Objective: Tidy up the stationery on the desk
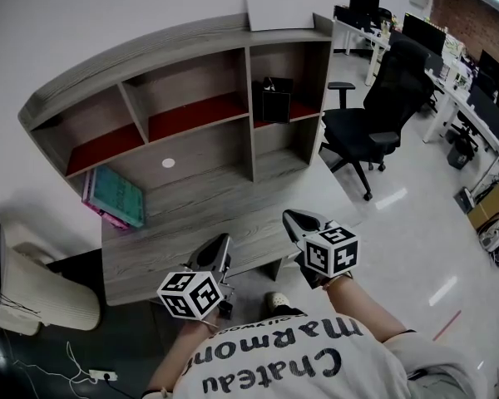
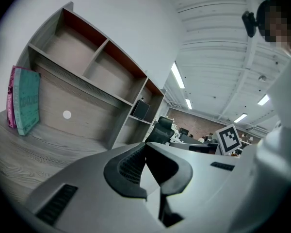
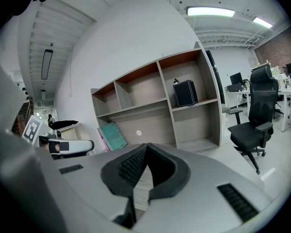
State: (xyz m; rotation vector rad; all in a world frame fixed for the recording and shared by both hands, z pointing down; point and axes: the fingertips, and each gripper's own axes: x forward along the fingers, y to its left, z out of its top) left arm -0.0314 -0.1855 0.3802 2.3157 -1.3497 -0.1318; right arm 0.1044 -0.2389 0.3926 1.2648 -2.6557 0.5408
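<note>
A grey wooden desk (image 1: 191, 216) with a shelf hutch stands before me. Teal and pink books (image 1: 115, 196) lean against the hutch's left side; they also show in the left gripper view as books (image 2: 26, 101) and in the right gripper view as books (image 3: 111, 136). A black box (image 1: 275, 100) stands in the upper right shelf cell. My left gripper (image 1: 224, 240) hovers at the desk's front edge, shut and empty. My right gripper (image 1: 290, 217), also shut with nothing in it, is over the front right part of the desk. No loose stationery shows on the desktop.
A black office chair (image 1: 381, 115) stands right of the desk. A white padded seat (image 1: 27, 291) sits at the left, with a power strip (image 1: 101, 376) on the floor near it. More desks with monitors (image 1: 482, 98) line the far right.
</note>
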